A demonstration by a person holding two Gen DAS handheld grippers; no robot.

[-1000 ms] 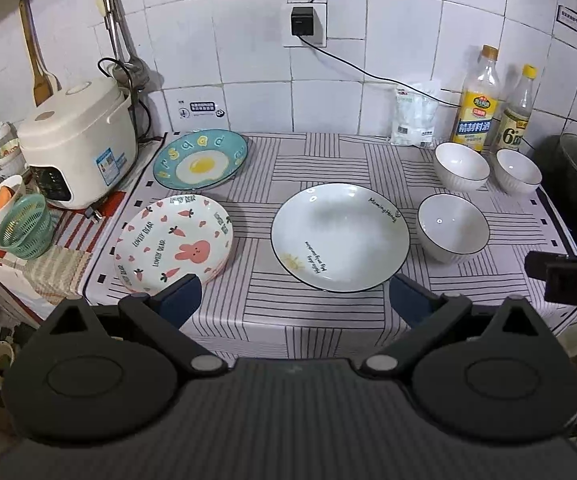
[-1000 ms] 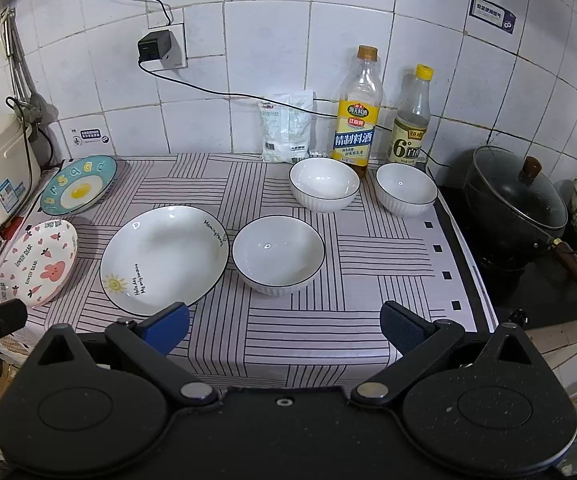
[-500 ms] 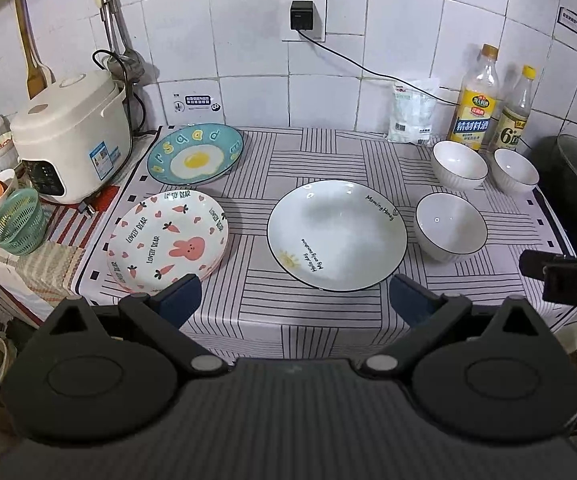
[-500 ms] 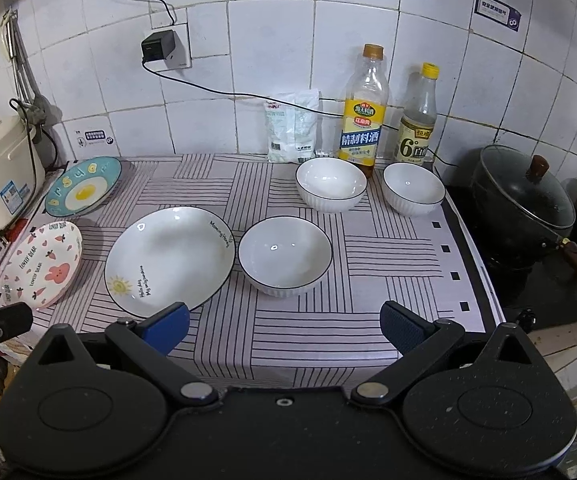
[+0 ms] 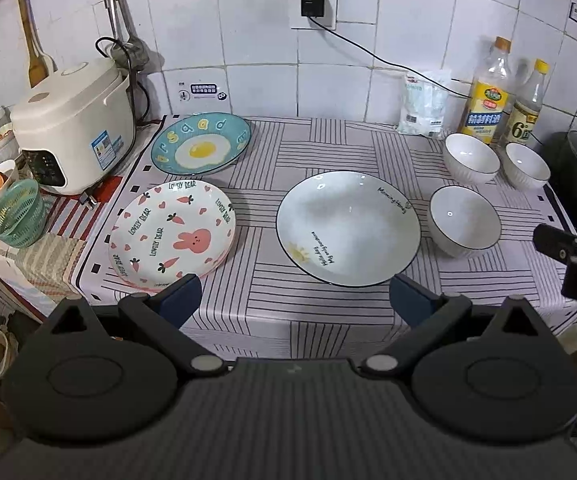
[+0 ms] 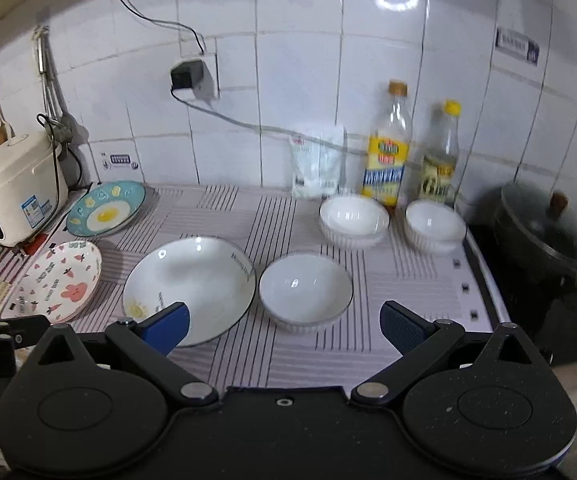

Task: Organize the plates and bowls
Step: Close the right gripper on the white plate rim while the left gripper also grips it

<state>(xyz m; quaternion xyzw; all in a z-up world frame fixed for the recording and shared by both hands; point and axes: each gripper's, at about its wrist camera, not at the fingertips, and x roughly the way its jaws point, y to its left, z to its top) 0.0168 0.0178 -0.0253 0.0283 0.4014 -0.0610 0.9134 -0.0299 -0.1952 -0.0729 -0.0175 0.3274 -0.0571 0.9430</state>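
On the striped counter sit three plates: a blue fried-egg plate [image 5: 201,143] at the back left, a pink rabbit plate [image 5: 172,234] in front of it, and a large white plate [image 5: 348,226] in the middle. Three white bowls stand to the right: a near one [image 5: 464,220] and two at the back [image 5: 471,159] [image 5: 527,165]. My left gripper [image 5: 294,300] is open and empty, above the counter's front edge. My right gripper [image 6: 284,322] is open and empty, just in front of the near bowl [image 6: 305,288] and the white plate [image 6: 190,286].
A rice cooker [image 5: 74,124] and a green basket [image 5: 16,214] stand at the left. Two bottles [image 5: 488,92] and a white bag [image 5: 422,108] line the tiled back wall. A dark lidded pot [image 6: 540,236] sits on the stove at the right.
Both grippers have moved slightly forward toward the counter. The right view has tilted up and is blurred by motion. No dish has moved.
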